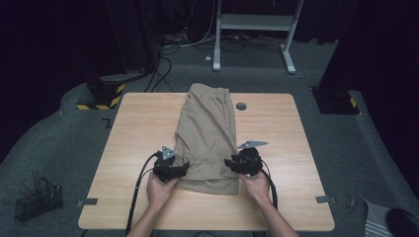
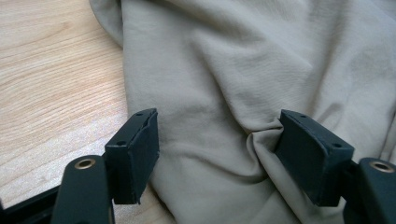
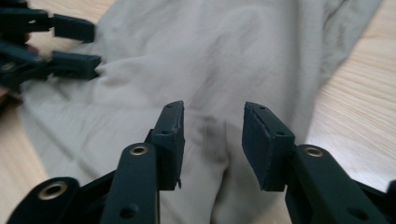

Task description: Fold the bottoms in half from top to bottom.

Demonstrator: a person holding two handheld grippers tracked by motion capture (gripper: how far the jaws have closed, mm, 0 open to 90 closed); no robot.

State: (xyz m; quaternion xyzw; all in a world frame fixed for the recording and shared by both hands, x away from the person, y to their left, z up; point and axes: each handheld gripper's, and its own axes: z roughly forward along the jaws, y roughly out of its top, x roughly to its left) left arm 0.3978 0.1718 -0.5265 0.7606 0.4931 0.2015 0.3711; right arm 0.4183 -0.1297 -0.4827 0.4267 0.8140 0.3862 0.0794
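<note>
Khaki shorts (image 1: 207, 133), folded lengthwise, lie down the middle of the wooden table (image 1: 138, 128), waistband at the far edge. My left gripper (image 1: 171, 168) sits at the near left corner of the shorts. In the left gripper view it (image 2: 218, 122) stands wide open over the cloth (image 2: 224, 70), its right pad (image 2: 306, 144) against a raised fold. My right gripper (image 1: 243, 163) is at the near right corner. In the right gripper view it (image 3: 213, 112) is open with a narrower gap above a crease in the fabric (image 3: 210, 56); the left gripper (image 3: 70, 46) shows farther off.
A round cable hole (image 1: 241, 105) sits in the table beside the waistband. On the floor are a wire basket (image 1: 37, 200) at the left, a yellow-striped base (image 1: 101, 94) with cables, and a white desk frame (image 1: 254, 22) behind.
</note>
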